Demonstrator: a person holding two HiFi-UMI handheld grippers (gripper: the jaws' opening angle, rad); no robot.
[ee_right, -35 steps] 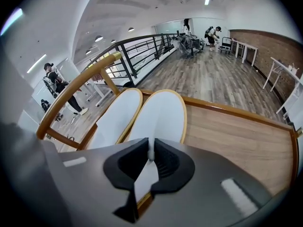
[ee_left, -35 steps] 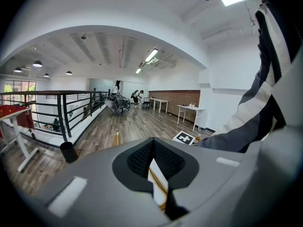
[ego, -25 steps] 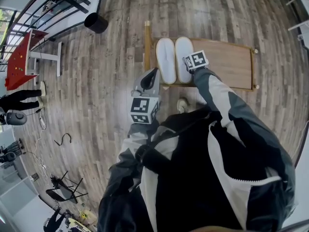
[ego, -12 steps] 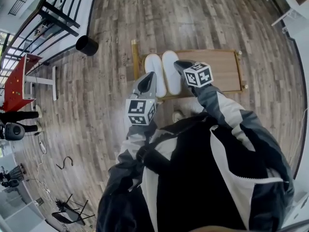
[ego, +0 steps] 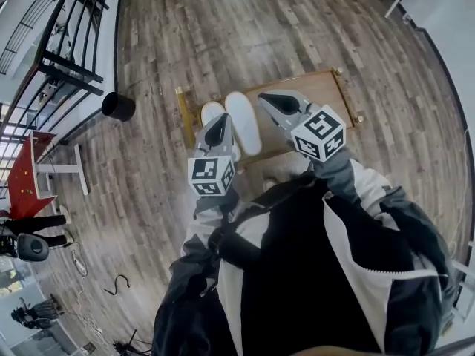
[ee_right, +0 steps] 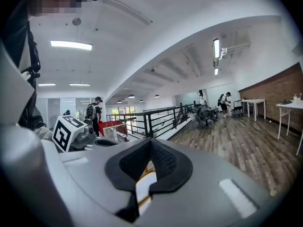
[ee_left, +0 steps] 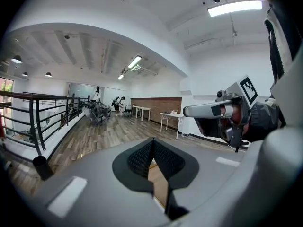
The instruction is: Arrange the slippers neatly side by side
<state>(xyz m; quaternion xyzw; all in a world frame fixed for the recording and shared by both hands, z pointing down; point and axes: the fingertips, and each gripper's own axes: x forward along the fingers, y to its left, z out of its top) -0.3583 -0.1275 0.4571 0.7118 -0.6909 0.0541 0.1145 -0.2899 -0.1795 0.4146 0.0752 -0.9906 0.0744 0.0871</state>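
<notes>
Two white slippers lie side by side on a low wooden platform [ego: 330, 95]: the right slipper [ego: 244, 122] shows whole, the left slipper [ego: 209, 113] is partly hidden behind my left gripper [ego: 218, 130]. That gripper is held up above them, shut and empty; in its own view [ee_left: 152, 144] it points level across the room. My right gripper [ego: 273, 101] is also raised over the platform, to the right of the slippers. Its jaws have just been closing with nothing between them, and they stand shut [ee_right: 150, 144].
A black bin [ego: 118, 106] stands on the wooden floor left of the platform. A black railing [ego: 70, 47] runs along the far left, with a red table [ego: 26, 176] below it. People stand far off in the room.
Both grippers have risen away from the platform. The right one lifted off the right slipper's near end, tipped up to level and shut. The slippers lie as before.
</notes>
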